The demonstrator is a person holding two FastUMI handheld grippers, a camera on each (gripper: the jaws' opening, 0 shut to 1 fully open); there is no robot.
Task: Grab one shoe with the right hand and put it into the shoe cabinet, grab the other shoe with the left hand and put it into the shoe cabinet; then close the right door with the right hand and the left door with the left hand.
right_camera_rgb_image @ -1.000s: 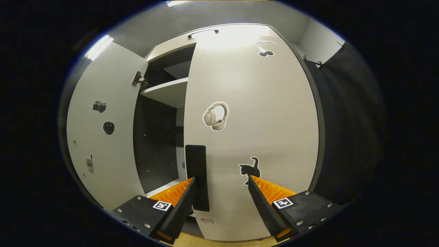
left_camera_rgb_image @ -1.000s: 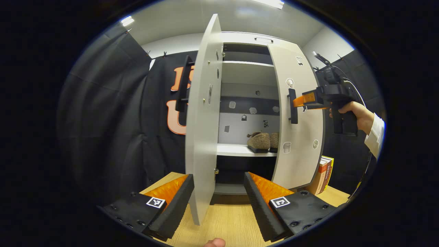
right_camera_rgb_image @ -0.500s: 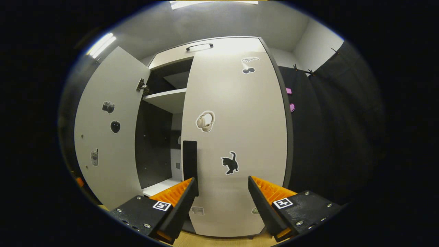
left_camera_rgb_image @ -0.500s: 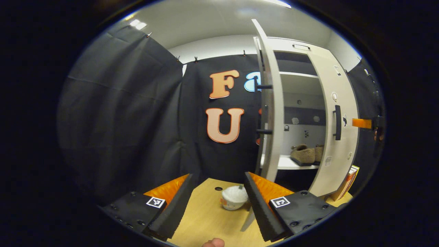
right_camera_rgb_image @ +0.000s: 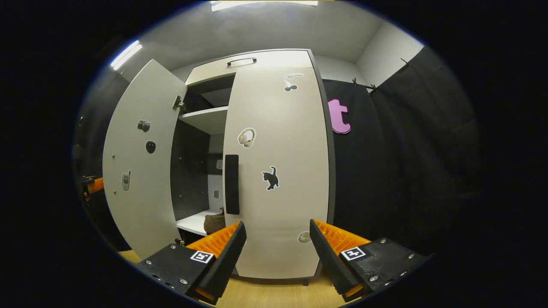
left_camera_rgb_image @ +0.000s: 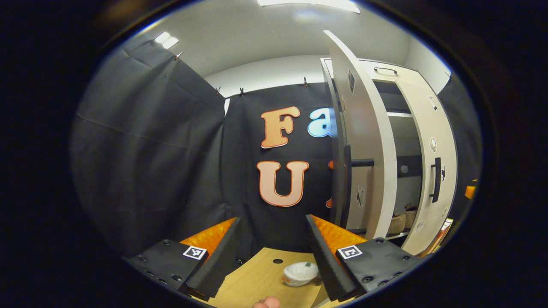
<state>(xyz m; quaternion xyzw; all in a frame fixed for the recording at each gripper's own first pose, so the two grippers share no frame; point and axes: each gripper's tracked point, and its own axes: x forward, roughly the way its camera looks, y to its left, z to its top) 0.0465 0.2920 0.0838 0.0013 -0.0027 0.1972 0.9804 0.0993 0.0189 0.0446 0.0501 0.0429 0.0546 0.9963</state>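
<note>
Both the left gripper (left_camera_rgb_image: 270,252) and right gripper (right_camera_rgb_image: 276,252) are being held spread, empty. The right door (right_camera_rgb_image: 278,171) is being seen shut; the left door (right_camera_rgb_image: 137,171), at nine o'clock, ajar. Shoes (left_camera_rgb_image: 398,223) are being kept on the cabinet shelf (right_camera_rgb_image: 195,222).

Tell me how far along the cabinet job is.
Done: the shoes sit on the cabinet shelf, and the right door looks shut. In hand: nothing; both the left hand-held gripper and the right hand-held gripper are open and empty. Left: the left door stands open.
</note>
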